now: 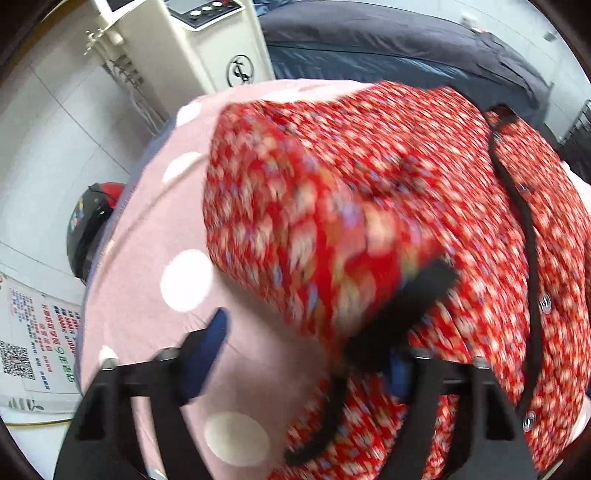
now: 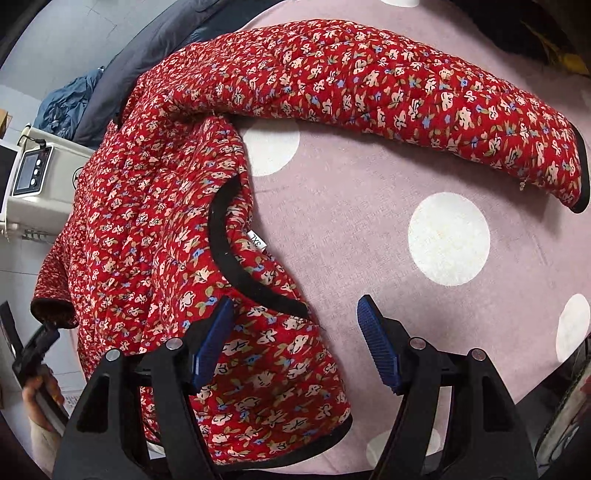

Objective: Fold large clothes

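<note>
Garment: a red quilted jacket point(image 2: 155, 206) printed with small pale flowers and edged in black binding lies spread on a pink cloth with large white dots point(image 2: 369, 229) that covers the surface.
Neckline: the black-bound neck opening point(image 2: 236, 258) faces up, with a small white size label point(image 2: 256, 240) just inside it.
Sleeve: one long sleeve point(image 2: 406, 96) stretches across the far side of the cloth and ends in a black cuff point(image 2: 583, 177) at the right of the right wrist view.
Front edge: in the left wrist view a black-trimmed opening with round snap buttons point(image 1: 545, 305) runs down the jacket's right part.
Right gripper point(image 2: 295, 343): its jaws stand apart and clasp nothing; one blue ribbed pad point(image 2: 212, 343) lies over the jacket near the neckline, the other over bare pink cloth.
Left gripper point(image 1: 310, 354): the view is blurred; a fold of the jacket with a black edge lies between its jaws. One blue pad point(image 1: 212, 347) stands clear of the fabric over the pink cloth, the other is hidden under the fold, so I cannot tell if it has hold.
Person: a hand point(image 2: 35, 398) on the other gripper's handle shows at the lower left of the right wrist view.
Surroundings: a cream-coloured appliance with a small control panel point(image 1: 207, 11) stands beyond the surface, beside dark grey bedding point(image 1: 369, 40).
</note>
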Action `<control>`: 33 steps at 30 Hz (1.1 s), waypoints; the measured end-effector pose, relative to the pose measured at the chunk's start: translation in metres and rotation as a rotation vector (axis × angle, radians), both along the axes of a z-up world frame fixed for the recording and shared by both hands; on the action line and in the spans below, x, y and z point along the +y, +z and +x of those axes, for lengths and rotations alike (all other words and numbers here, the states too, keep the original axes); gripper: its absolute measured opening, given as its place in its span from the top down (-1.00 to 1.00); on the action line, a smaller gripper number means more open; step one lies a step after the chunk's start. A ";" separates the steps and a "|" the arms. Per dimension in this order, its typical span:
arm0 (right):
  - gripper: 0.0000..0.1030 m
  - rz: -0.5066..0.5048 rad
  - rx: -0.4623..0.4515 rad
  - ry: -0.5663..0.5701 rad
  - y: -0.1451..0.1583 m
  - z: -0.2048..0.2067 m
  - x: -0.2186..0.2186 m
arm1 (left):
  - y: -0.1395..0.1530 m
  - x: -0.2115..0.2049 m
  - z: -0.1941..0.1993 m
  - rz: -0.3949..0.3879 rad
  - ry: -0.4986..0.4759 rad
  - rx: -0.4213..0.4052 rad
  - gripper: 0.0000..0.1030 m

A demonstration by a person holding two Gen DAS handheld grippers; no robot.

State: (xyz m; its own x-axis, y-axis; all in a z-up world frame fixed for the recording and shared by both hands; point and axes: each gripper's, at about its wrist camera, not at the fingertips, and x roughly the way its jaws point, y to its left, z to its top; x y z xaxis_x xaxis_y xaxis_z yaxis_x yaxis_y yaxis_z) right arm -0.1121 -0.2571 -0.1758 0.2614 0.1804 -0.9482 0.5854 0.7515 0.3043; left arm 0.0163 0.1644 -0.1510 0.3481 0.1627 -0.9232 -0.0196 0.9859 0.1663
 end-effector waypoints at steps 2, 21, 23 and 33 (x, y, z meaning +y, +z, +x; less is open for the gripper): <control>-0.34 -0.002 0.002 0.001 0.002 -0.002 0.000 | 0.011 0.011 0.010 0.013 0.033 -0.037 0.10; -0.35 0.028 0.028 -0.082 -0.001 -0.029 -0.025 | 0.076 0.315 -0.024 -0.212 0.801 -0.227 -0.68; -0.35 0.066 0.000 -0.066 -0.003 -0.023 -0.024 | 0.055 0.302 -0.041 -0.303 0.738 -0.168 -0.68; -0.51 0.172 0.007 -0.018 -0.034 -0.010 -0.019 | -0.056 0.106 -0.088 -0.541 0.091 0.240 -0.68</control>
State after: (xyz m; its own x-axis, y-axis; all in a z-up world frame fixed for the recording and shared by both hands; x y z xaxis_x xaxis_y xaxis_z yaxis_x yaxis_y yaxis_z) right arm -0.1225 -0.2765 -0.2100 0.2596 0.3352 -0.9057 0.6006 0.6784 0.4232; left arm -0.0719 0.2702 -0.2070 0.1261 -0.3335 -0.9343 -0.1320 0.9278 -0.3490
